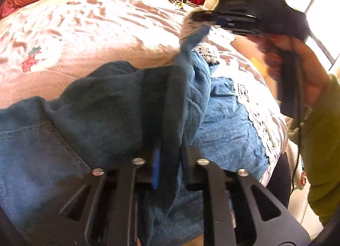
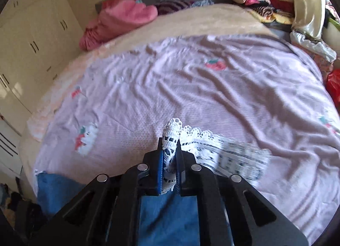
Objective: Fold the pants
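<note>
Denim pants [image 1: 225,123]: soft, limp; left hand-held gripper [image 1: 170,156] clamps fabric fold, right hand-held gripper [image 2: 170,156] clamps lace hem [image 2: 172,131]; hem corners suit gripping.

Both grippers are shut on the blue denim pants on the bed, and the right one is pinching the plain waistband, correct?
Not quite. The right gripper is shut on the white lace-trimmed hem of the blue denim pants, as the right wrist view shows. The left gripper does clamp denim.

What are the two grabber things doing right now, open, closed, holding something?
Left gripper: closed on a fold of the blue denim pants.
Right gripper: closed on the pants' white lace hem.
</note>
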{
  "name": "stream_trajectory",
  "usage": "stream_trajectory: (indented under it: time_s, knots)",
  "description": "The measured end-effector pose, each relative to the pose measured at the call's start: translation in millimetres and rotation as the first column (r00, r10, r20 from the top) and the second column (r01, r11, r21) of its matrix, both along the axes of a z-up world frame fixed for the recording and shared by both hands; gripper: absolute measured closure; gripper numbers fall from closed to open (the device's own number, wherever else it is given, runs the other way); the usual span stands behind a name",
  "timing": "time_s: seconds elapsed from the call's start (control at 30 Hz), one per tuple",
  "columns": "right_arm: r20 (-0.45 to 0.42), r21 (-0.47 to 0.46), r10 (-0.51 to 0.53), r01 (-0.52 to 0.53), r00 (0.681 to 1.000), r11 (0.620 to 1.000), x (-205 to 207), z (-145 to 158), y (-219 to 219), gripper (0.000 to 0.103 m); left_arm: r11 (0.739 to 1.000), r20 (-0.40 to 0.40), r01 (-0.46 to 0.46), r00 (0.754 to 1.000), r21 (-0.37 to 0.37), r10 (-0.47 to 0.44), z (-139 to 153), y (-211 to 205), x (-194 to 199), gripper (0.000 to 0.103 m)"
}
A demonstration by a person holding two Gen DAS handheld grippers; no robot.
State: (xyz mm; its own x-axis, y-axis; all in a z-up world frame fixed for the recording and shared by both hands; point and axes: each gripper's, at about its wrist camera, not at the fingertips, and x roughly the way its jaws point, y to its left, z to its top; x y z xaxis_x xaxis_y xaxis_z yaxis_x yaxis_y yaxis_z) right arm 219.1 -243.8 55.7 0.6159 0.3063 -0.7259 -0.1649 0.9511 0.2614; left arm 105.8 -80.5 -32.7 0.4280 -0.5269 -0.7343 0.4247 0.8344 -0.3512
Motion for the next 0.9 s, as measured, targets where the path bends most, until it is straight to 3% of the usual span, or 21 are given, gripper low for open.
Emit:
stream_trajectory:
  time_s: [0.23, 0.4, 0.67, 0.9]
  knots:
    - [0.072, 0.101, -0.075, 0.068, 0.995, 0.993, -68.3, 34.2, -51.4, 0.095, 0.999, 0.118, 0.032, 0.992, 0.027, -0.035, 29.5, 4.5, -15.3, 0.1]
    - [0.082, 0.147, -0.11, 0.097, 0.991, 0.984, -117.7, 35.2, -74.6, 0.095, 0.997, 0.147, 0.058, 0.987, 0.045, -0.064, 33.8, 5.9, -21.8, 0.1]
    - [0.032, 0.245, -0.175, 0.162, 0.984, 0.956, -192.8, 5.8, -102.5, 0.095, 0.987, 0.187, 0.109, 0.974, 0.116, -0.13, 31.5, -4.2, -46.7, 0.1]
    - [-0.065, 0.249, -0.2, 0.21, 0.978, 0.945, -228.3, -38.3, -114.8, 0.095, 0.975, 0.186, 0.151, 0.966, 0.166, -0.181, 19.0, -10.3, -69.7, 0.1]
